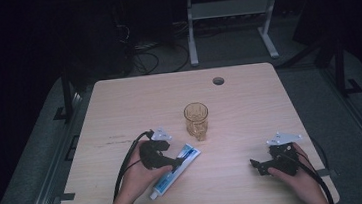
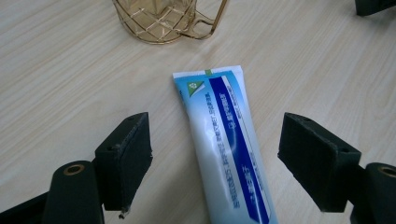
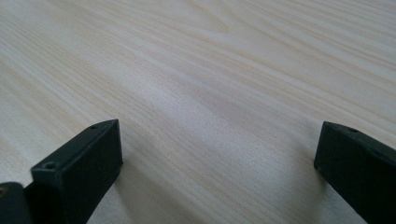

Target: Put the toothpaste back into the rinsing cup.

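While the left gripper [image 2: 215,154] straddles the toothpaste tube [image 2: 229,149] wide apart, unclamped, the right gripper [image 3: 219,163] gapes empty.

Dim and dark around the lit table [image 1: 249,100] in the high view. Bright, even and sharp up close, with soft shadows under the jaws.

toothpaste tube [image 1: 174,169] on table [image 1: 249,105] | glass mug [image 1: 196,120] just behind tube, apart
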